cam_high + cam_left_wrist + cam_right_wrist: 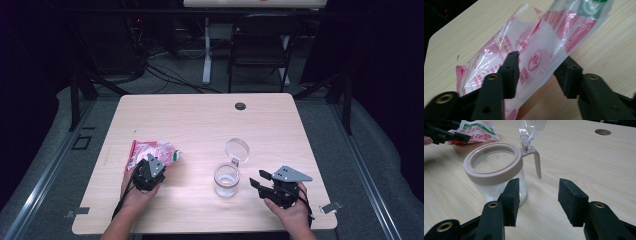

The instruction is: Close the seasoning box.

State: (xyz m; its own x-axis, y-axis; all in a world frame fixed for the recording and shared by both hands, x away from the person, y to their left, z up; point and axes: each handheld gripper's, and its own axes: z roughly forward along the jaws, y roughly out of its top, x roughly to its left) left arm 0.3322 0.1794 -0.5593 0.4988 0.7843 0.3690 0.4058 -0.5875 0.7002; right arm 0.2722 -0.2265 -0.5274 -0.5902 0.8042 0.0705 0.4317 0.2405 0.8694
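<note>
Two claws work on a tabletop [200, 120]: left claw [159, 161] clamps a pink plastic bag [534, 47], right claw [537, 195] gapes wide beside an open-lidded jar [226, 180]; next, likely steadying the jar for pouring.

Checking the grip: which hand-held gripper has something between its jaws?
The left hand-held gripper, jaws around the pink plastic bag; the right one stands empty.

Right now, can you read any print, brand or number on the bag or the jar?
Bag: red characters and round seals, a green patch at one end; all too blurred to read.
Jar: no label or print that I can see.
Table: none.
</note>
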